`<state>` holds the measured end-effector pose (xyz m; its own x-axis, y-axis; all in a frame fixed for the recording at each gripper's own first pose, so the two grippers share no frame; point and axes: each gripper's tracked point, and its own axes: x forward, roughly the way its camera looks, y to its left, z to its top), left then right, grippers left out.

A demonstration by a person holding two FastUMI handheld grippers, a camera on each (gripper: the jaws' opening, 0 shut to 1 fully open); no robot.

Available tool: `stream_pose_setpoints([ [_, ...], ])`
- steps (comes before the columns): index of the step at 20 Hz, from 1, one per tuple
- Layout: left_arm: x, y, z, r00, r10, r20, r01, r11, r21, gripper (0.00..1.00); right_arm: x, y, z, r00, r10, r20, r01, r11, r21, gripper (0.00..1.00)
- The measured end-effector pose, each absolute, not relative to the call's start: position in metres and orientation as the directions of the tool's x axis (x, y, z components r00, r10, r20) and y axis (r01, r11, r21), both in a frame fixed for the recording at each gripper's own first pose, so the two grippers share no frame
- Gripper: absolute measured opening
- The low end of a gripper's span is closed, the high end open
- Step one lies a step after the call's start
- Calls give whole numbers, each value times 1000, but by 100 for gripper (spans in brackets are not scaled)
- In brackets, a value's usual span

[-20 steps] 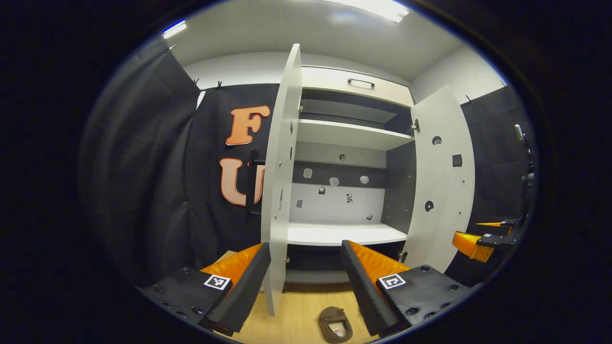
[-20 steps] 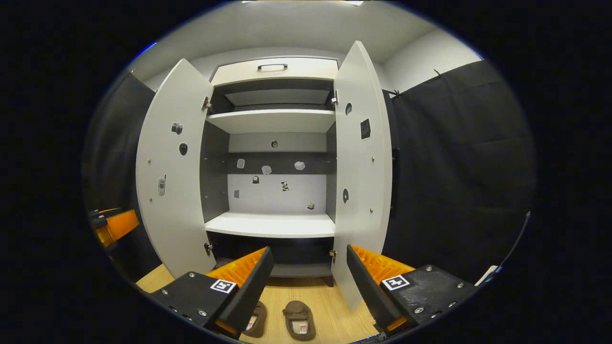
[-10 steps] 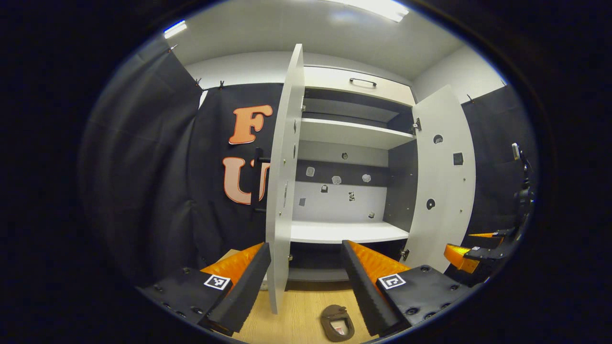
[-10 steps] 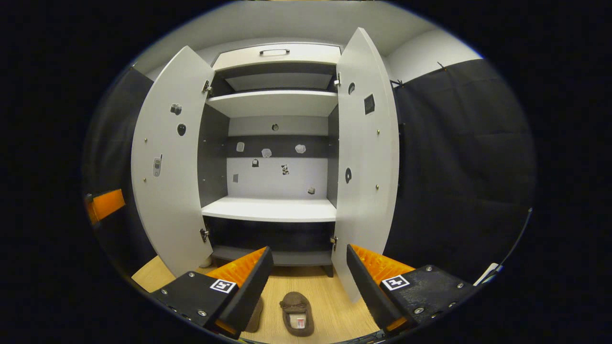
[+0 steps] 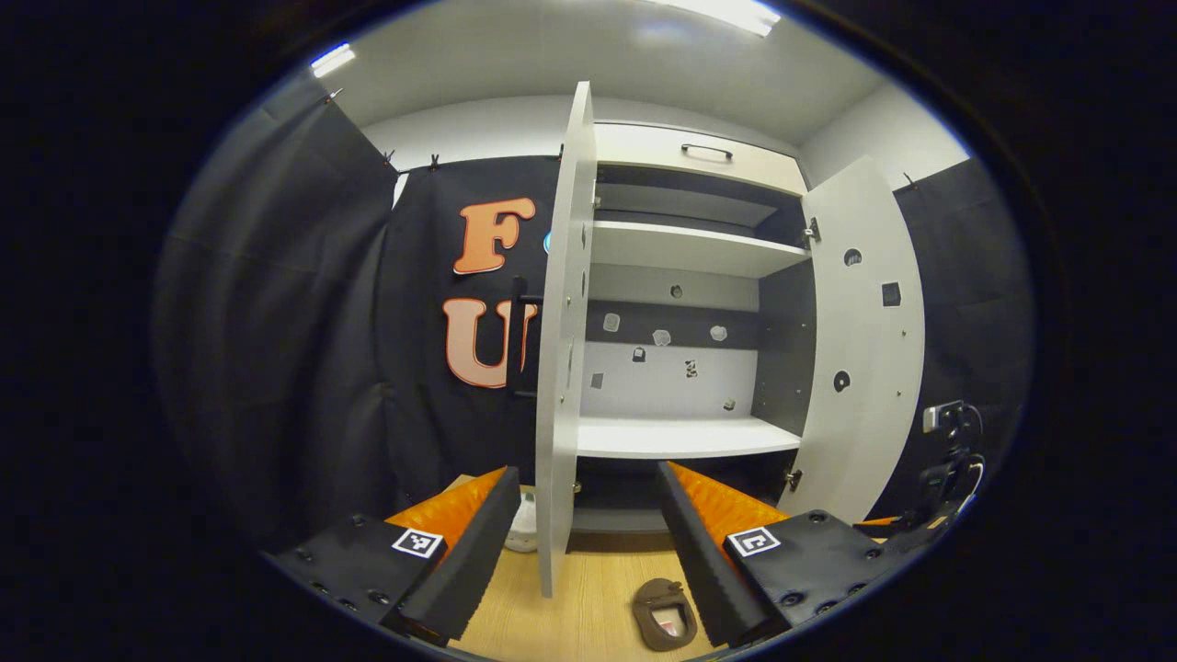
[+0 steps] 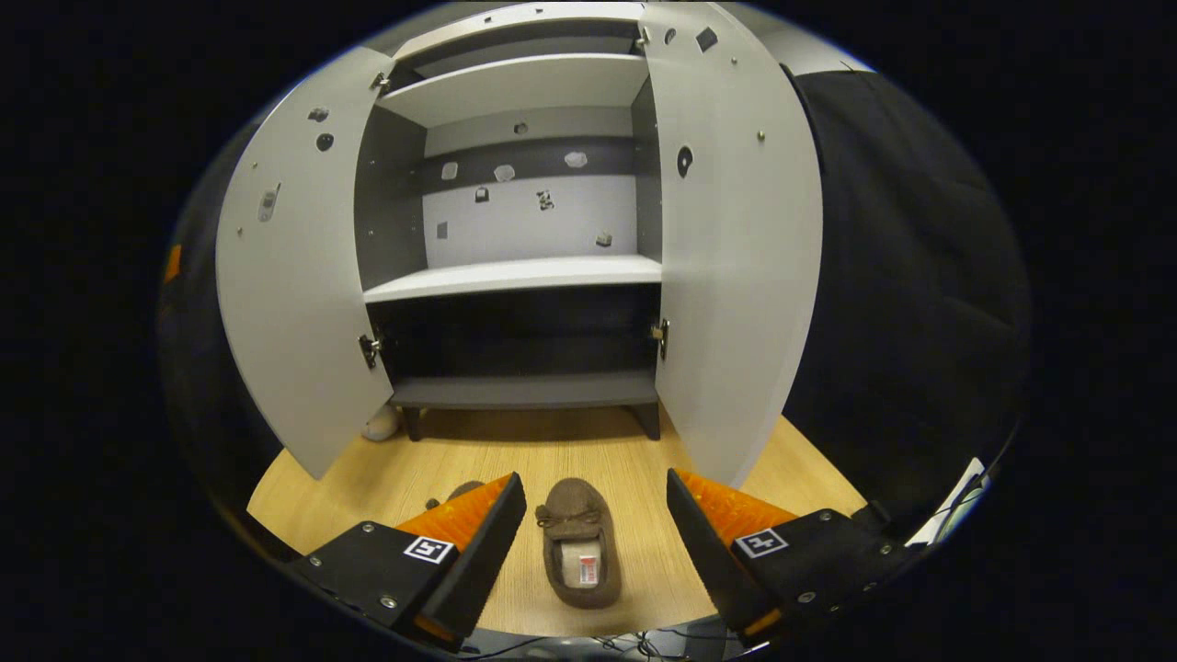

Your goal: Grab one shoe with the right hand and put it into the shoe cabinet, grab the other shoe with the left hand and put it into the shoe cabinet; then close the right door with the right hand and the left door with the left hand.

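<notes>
Right gripper view: the right hand-held gripper [image 6: 588, 524] hangs released above the wooden floor [image 6: 809, 478], fingers spread wide and touching nothing. Between them, lower down on the floor, lies a brown shoe [image 6: 577, 552], toe toward the shoe cabinet [image 6: 515, 276]. A second shoe [image 6: 460, 490] lies just beside it, mostly hidden behind the gripper's own left finger. Beyond the shoes the cabinet stands with its left door [image 6: 285, 276] and right door [image 6: 736, 230] both swung open; the white shelf [image 6: 515, 274] and the dark bottom shelf [image 6: 524, 391] carry no shoe.

Left gripper view: the left hand-held gripper [image 5: 588, 529] is likewise released, fingers wide apart and holding nothing. One brown shoe [image 5: 664, 616] lies on the floor [image 5: 588, 616] close to the gripper's own right finger. The left door [image 5: 561, 368] stands edge-on between the fingers, with the open cabinet [image 5: 680, 432] behind it.
</notes>
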<state>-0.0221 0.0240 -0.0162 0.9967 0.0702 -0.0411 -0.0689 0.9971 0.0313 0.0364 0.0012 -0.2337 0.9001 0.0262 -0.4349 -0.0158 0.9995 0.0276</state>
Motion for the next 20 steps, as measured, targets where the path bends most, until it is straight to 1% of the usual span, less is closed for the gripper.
stream_pose_setpoints([
  [1, -22, 25, -18, 996, 73, -47, -71, 997, 35, 99, 37, 1, -252, 885, 26, -464, -16, 1000, 24, 95],
  [2, -24, 26, -19, 996, 75, -53, -73, 997, 40, 96, 38, 0, -268, 869, 23, -494, -17, 1000, 18, 94],
  [3, -25, 27, -21, 995, 78, -57, -75, 996, 45, 99, 39, 0, -284, 855, 25, -518, -20, 1000, 14, 94],
  [4, -25, 29, -22, 995, 82, -60, -79, 996, 51, 96, 40, -1, -298, 841, 21, -541, -18, 1000, 11, 92],
  [5, -25, 31, -23, 994, 87, -62, -83, 995, 55, 96, 43, -3, -311, 830, 10, -557, -7, 1000, 8, 91],
  [6, -25, 34, -24, 994, 92, -67, -88, 994, 58, 96, 45, -6, -326, 817, 1, -577, 0, 1000, 1, 87],
  [9, -23, 43, -32, 990, 109, -84, -104, 993, 64, 96, 51, -13, -363, 781, -29, -624, 4, 999, -42, 80],
  [10, -25, 46, -35, 989, 116, -92, -111, 992, 68, 96, 52, -13, -373, 766, -29, -643, 2, 999, -43, 76],
  [11, -25, 49, -40, 987, 126, -101, -119, 990, 70, 99, 55, -16, -384, 755, -37, -655, -1, 998, -57, 74],
  [13, -23, 56, -46, 982, 143, -120, -135, 988, 71, 99, 59, -18, -400, 735, -47, -676, -11, 997, -82, 69],
  [14, -24, 59, -49, 980, 152, -125, -144, 987, 72, 97, 61, -17, -407, 726, -47, -686, -16, 996, -85, 65],
  [15, -24, 61, -50, 979, 160, -128, -151, 986, 73, 97, 63, -18, -414, 718, -52, -694, -14, 996, -89, 63],
  [16, -24, 63, -52, 978, 166, -130, -157, 985, 75, 97, 65, -19, -420, 711, -58, -701, -12, 995, -94, 57],
  [17, -25, 65, -55, 976, 172, -134, -163, 984, 78, 97, 66, -18, -427, 702, -57, -710, -11, 996, -91, 49],
  [19, -26, 68, -59, 973, 181, -143, -170, 982, 82, 97, 67, -14, -437, 682, -49, -730, -4, 997, -71, 45],
  [20, -27, 69, -60, 972, 184, -145, -174, 981, 84, 96, 68, -12, -442, 674, -40, -738, 0, 999, -54, 38],
])
